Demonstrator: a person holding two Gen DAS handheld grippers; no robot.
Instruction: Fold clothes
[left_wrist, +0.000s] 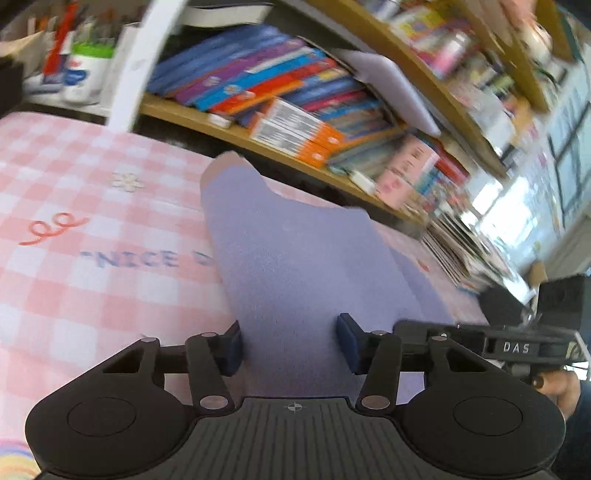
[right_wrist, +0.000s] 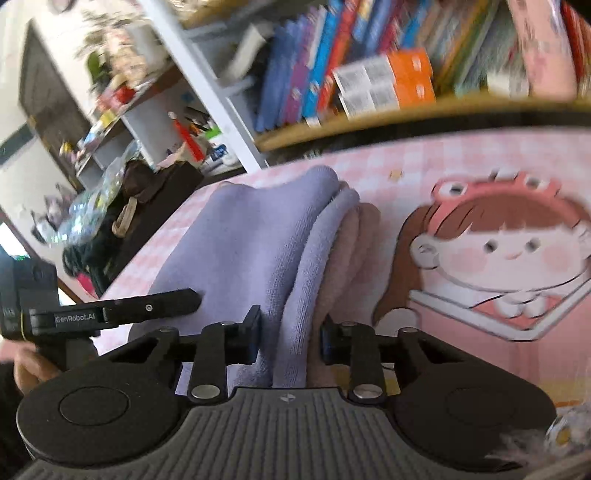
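A lilac cloth (left_wrist: 295, 266) lies on the pink checked table cover (left_wrist: 92, 206). In the left wrist view it runs forward between my left gripper's (left_wrist: 290, 347) blue pads (left_wrist: 349, 345), which stand wide apart on either side of it. In the right wrist view the lilac cloth (right_wrist: 255, 236) is folded in layers, with a pink cloth (right_wrist: 354, 243) under its right edge. My right gripper (right_wrist: 290, 338) has its pads apart around the folded edge. The left gripper's finger (right_wrist: 155, 306) shows at the left of the right wrist view, and the right gripper (left_wrist: 524, 347) at the right of the left wrist view.
A wooden shelf of books (left_wrist: 295, 96) stands just behind the table; it also shows in the right wrist view (right_wrist: 369, 74). A cartoon girl is printed on the cover (right_wrist: 498, 251). A dark bag and clutter (right_wrist: 110, 221) sit past the table's left edge.
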